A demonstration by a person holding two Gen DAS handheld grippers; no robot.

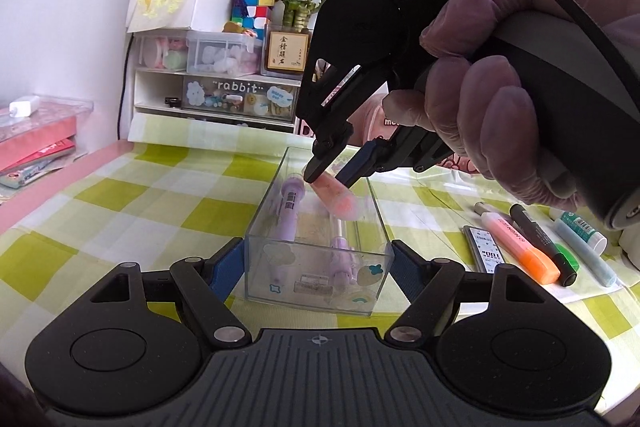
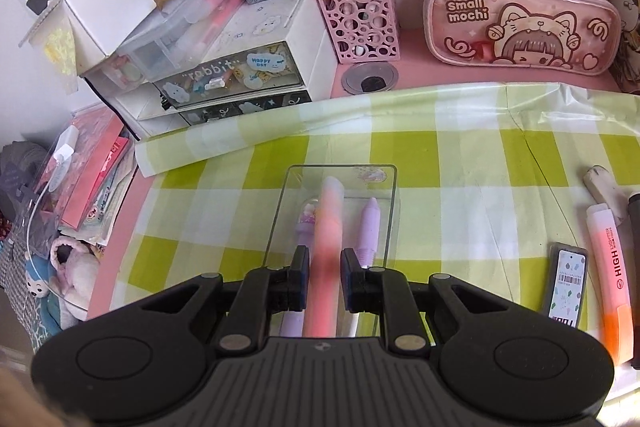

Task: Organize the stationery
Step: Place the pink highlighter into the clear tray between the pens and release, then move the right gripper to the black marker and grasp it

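here the pink highlighter lies lengthwise along the clear box.

Clear glossy plastic box on a smooth, creased checked sheet; matt black ribbed tool

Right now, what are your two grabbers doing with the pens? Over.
Left gripper open around clear box. Right gripper above box, pink highlighter between its fingers, grip unclear. Two purple pens already inside. Nothing blocking.
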